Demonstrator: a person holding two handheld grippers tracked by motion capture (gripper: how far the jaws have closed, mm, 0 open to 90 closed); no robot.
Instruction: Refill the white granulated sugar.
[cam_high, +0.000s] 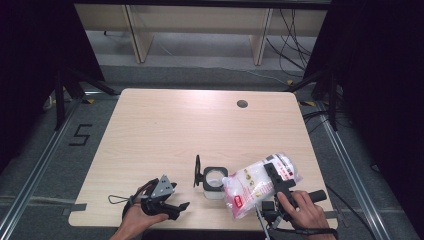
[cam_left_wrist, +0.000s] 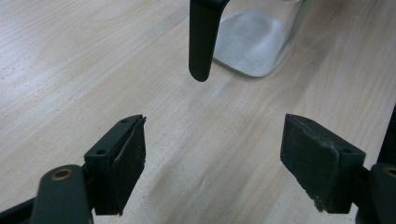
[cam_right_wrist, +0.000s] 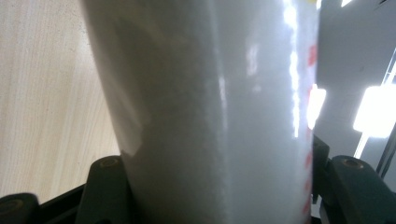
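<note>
The right gripper (cam_high: 274, 176) is clamped on a white bag (cam_high: 250, 181) with red print; in the right gripper view the bag (cam_right_wrist: 210, 116) sits between the jaws, which press on it from both sides. In the high view the bag is tilted, its lower end pointing down toward the near table edge just left of the gripper's handle, its upper end rising beyond the jaws. The person's right hand (cam_high: 305, 212) grips the handle at the near right corner of the table (cam_high: 165, 125).

Just left of the bag stands a clear jar (cam_high: 214, 182) with a black rim, touching or nearly touching the bag's side; I cannot tell which. Its black lid (cam_high: 197, 171) stands open on the jar's left, toward the left gripper.

The left gripper (cam_high: 170, 202) rests near the front edge, held by the left hand (cam_high: 137, 217), well left of the jar, jaws pointing toward it. In the left gripper view its jaws stand wide apart with only bare wood between them. Ahead of them the lid (cam_left_wrist: 204, 37) hangs down, and behind it the jar (cam_left_wrist: 254, 44) holds a layer of white grains at the bottom
</note>
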